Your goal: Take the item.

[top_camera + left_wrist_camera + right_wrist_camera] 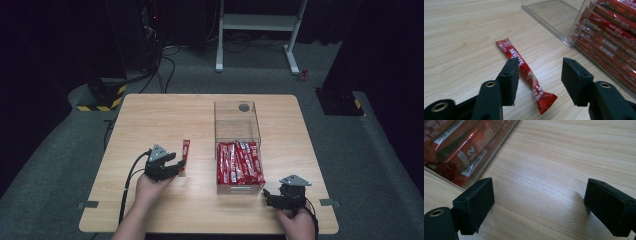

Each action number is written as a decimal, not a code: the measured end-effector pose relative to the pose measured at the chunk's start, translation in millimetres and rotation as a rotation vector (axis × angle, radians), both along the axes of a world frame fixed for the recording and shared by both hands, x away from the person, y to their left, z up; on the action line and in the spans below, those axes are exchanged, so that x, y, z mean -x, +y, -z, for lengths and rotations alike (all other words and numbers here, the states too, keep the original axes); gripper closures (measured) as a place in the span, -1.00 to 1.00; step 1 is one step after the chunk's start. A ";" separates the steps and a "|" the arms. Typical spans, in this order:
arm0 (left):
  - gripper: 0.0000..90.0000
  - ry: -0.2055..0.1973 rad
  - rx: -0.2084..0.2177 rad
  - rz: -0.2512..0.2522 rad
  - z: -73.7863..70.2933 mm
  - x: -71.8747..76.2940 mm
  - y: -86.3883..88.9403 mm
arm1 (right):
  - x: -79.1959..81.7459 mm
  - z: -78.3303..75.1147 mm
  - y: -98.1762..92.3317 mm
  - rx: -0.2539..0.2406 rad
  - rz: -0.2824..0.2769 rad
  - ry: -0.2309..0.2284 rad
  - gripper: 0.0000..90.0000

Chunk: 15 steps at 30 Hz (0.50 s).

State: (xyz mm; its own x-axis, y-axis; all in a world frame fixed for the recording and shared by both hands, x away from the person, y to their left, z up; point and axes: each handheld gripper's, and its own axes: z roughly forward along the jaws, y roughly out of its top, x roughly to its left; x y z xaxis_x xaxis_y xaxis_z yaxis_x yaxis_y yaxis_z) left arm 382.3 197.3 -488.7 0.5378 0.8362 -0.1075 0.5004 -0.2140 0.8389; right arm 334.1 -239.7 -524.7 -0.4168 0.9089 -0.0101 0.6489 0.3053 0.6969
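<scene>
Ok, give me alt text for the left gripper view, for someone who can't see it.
A red Nescafe stick sachet lies flat on a wooden table between the left gripper's open black jaws, untouched. At right, a clear plastic drawer holds many more red sachets.

Red sachet (526, 72) with white lettering, clear box (237, 125) of red sachets (239, 162), pale wood-grain table (150, 120), black jaws

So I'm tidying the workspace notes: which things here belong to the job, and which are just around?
In the job:
- single red Nescafe sachet
- clear drawer box of sachets
- left gripper, open

Just around:
- white stand
- cables
</scene>
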 end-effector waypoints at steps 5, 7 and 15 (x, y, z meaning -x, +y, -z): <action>-0.10 0.008 -0.010 -0.006 -2.5 4.7 4.7 | 0.0 0.0 0.0 0.000 0.000 0.000 -0.80; -0.19 0.017 -0.001 -0.009 -2.3 7.0 8.9 | 0.0 0.0 0.0 0.000 0.000 0.000 -0.80; -0.36 0.041 0.013 -0.012 1.1 17.2 31.1 | 0.0 0.0 0.0 0.000 -0.001 0.000 -0.80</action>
